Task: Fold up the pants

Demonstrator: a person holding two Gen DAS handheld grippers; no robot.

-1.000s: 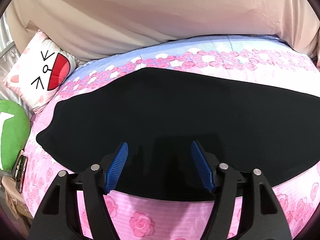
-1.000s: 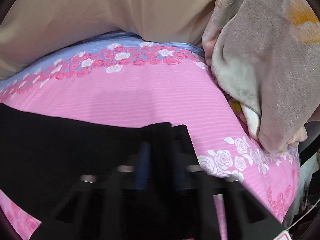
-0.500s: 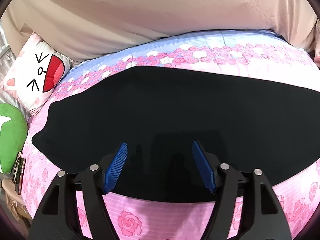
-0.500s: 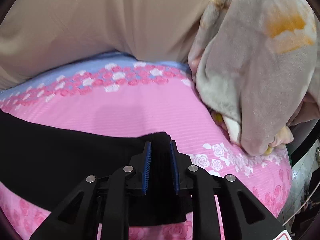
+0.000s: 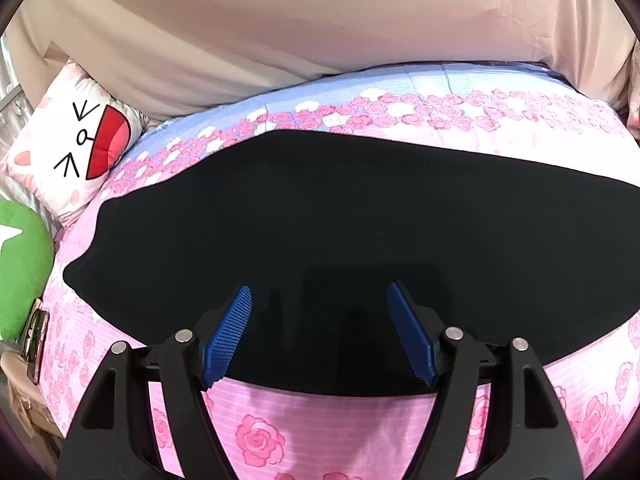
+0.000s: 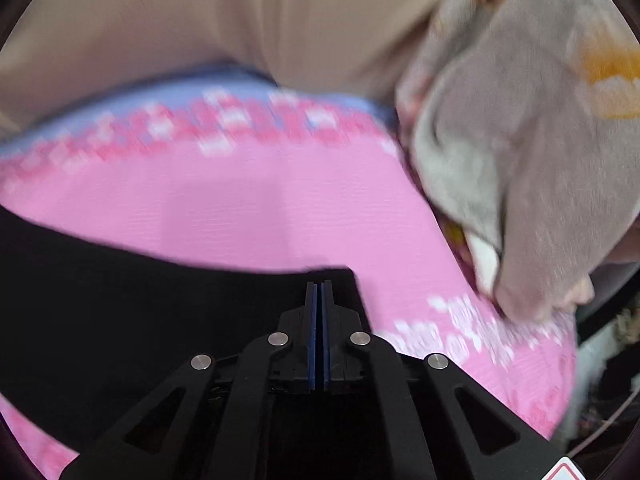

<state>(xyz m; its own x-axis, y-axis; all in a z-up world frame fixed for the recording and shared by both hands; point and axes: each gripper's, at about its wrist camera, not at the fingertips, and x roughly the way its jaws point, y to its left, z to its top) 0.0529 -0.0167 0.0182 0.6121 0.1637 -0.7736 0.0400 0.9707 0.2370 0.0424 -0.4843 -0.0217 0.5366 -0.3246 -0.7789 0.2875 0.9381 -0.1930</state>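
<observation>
The black pants lie flat across the pink rose-print bed, running from left to right. My left gripper hovers over their near edge, blue pads wide apart with nothing between them. In the right wrist view the picture is blurred. There my right gripper is shut, its pads pressed together on the right end of the pants, where the cloth edge rises slightly around the fingertips.
A cat-face pillow and a green plush lie at the bed's left end. A grey fleece blanket is heaped at the right end. A beige sheet hangs behind the bed.
My right gripper's jaws opened a little around the pants' end half a second ago and have now shut on it; that view shifted slightly. The left gripper has stayed in place, open.
</observation>
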